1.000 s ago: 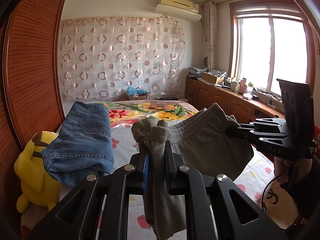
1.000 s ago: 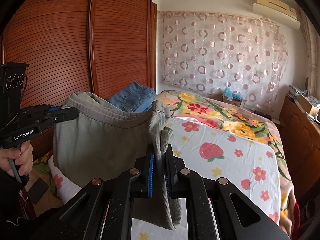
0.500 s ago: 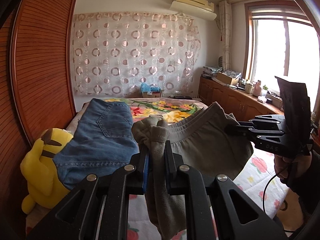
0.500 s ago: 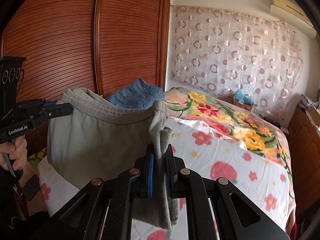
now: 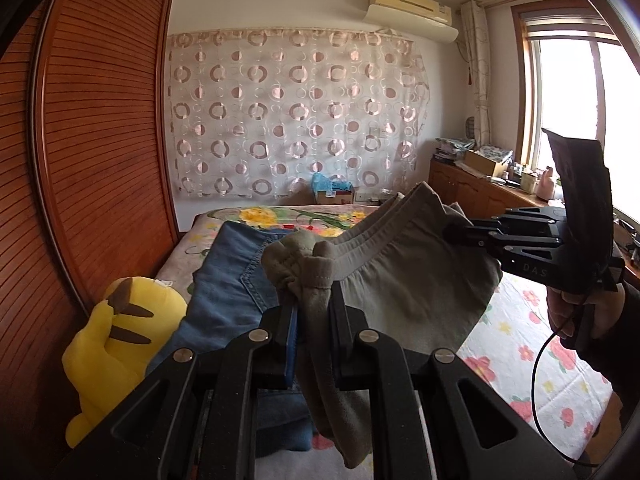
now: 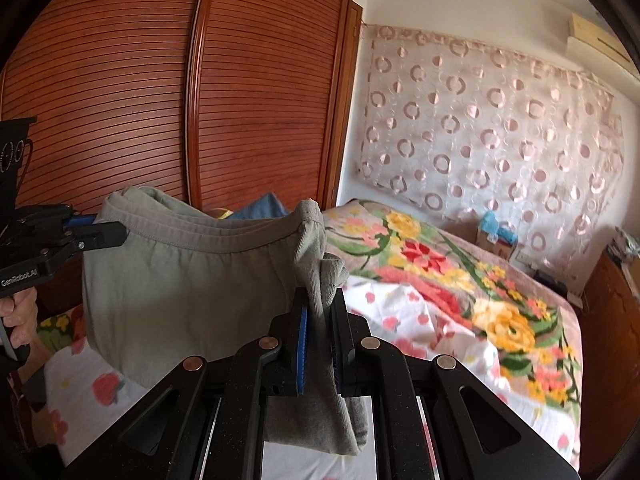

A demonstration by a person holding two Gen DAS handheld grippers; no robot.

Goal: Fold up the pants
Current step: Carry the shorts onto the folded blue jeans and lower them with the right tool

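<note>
- Both grippers have carried the grey pants (image 5: 404, 272) sideways along the bed since a second ago; in the left wrist view the wardrobe now fills more of the left side and the window has slid toward the right edge.
- Grip unchanged across the frames: same bunched fabric between the fingers on both sides.
- Left gripper (image 5: 314, 320): clamped on a gathered wad of waistband, cloth bulging above the fingers and hanging down below them.
- Right gripper (image 6: 320, 312): clamped on the other end of the waistband, a fold of cloth draped down through the jaws.
- Pants held up in the air, waistband stretched between the two grippers with a slight sag, body of the garment hanging below, above the bed (image 6: 420, 332).
- Blue jeans (image 5: 236, 280) lie on the bed behind the pants, near the wardrobe (image 5: 92, 152).
- Yellow plush toy (image 5: 120, 340) sits beside the jeans, between them and the wardrobe.
- Hand (image 5: 580, 312) visible on the right gripper's handle; other hand (image 6: 20, 320) on the left gripper's handle.
</note>
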